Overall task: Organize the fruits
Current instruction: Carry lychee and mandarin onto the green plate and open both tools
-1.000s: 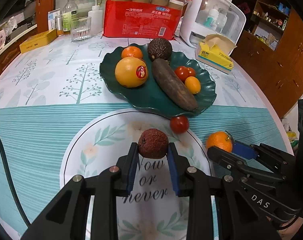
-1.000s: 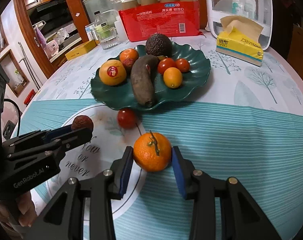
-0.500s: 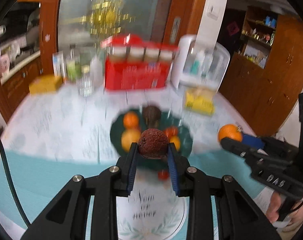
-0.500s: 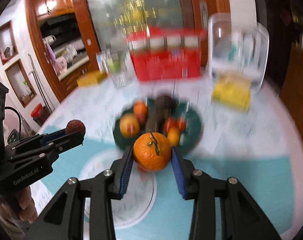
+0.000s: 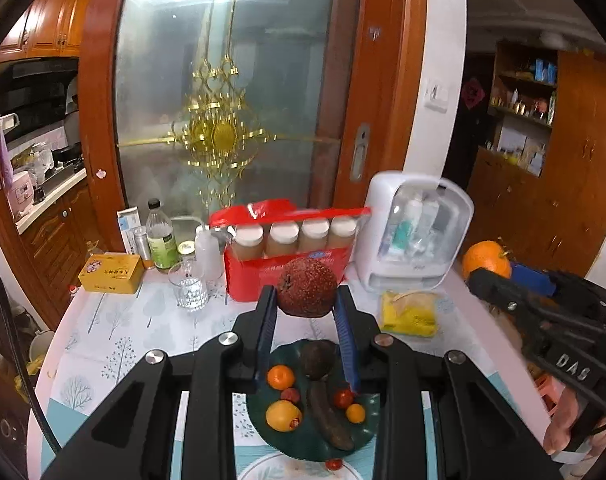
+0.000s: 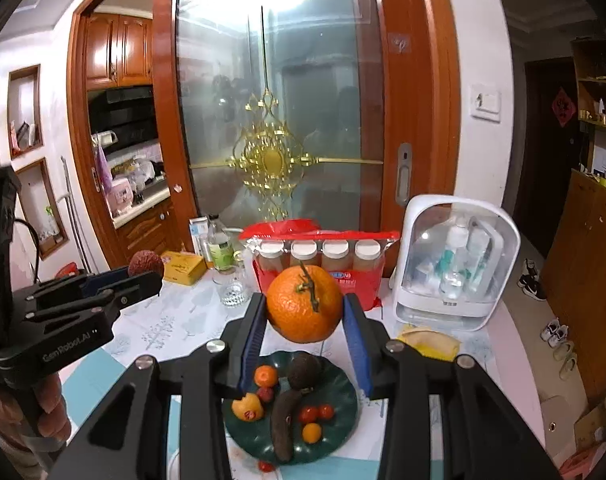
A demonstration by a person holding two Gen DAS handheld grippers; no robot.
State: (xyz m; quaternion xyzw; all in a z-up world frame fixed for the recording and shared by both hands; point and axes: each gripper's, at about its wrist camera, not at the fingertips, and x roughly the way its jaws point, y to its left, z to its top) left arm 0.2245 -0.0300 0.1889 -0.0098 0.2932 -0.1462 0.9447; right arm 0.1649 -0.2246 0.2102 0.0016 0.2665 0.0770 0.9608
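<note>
Clamping lychee (image 5: 307, 287), seemingly, between left gripper (image 5: 306, 320) fingertips | right gripper (image 6: 305, 334) pinches orange (image 6: 304, 304) likewise

My left gripper (image 5: 306, 344) is matte black with blue fingers (image 5: 265, 340) and silver screws; white "GenRobot.AI" marks its side. My right gripper (image 6: 306, 344) matches, lettered "DAS". A black cable (image 5: 11, 344) curves at far left. Bare skin shows on my left hand (image 6: 49, 412).
</note>
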